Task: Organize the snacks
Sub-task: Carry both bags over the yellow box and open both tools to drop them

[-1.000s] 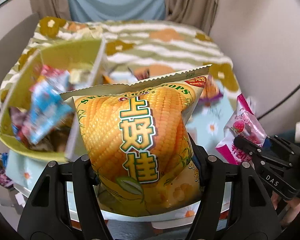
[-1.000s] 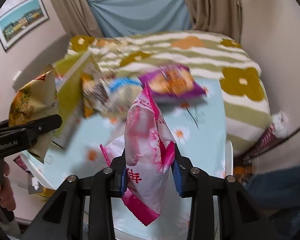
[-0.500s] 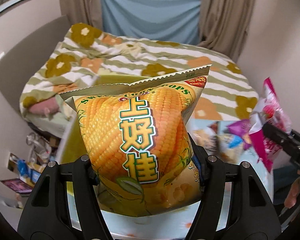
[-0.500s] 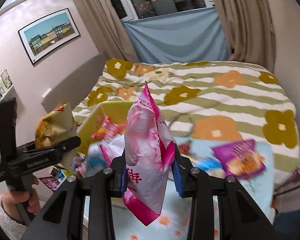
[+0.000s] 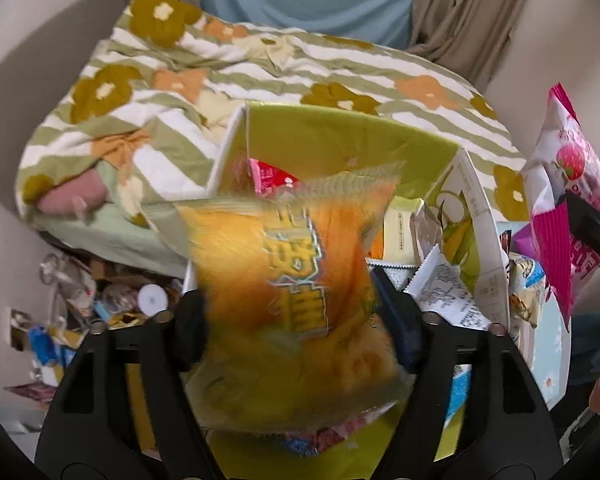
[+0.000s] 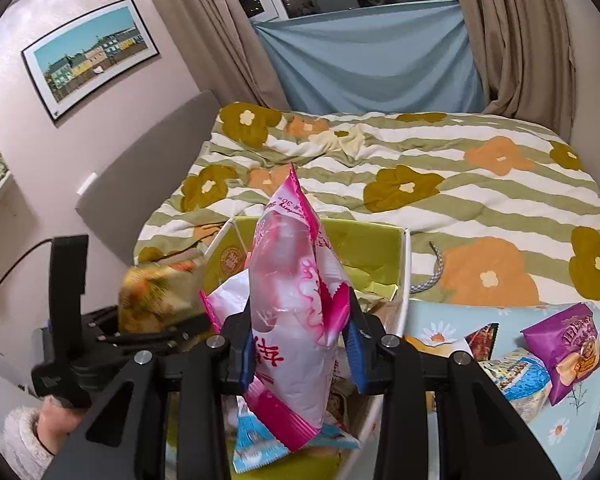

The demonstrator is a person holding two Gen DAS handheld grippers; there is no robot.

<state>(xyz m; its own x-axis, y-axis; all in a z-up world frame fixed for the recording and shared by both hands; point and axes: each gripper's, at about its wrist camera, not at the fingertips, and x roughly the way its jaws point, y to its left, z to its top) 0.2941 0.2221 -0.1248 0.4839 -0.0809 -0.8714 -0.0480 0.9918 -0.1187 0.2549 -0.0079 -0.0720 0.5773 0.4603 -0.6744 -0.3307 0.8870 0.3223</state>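
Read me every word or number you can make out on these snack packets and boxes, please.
"30", it seems, printed upside down on the top seal of the pink bag.
Pink characters low on the same bag: partly hidden, unreadable.
Large characters on the orange corn-snack bag: motion-blurred, unreadable.
Lettering on the purple bag: too small.
Round seal on the green box: too small.
Fine print on the white printed packet: too small.
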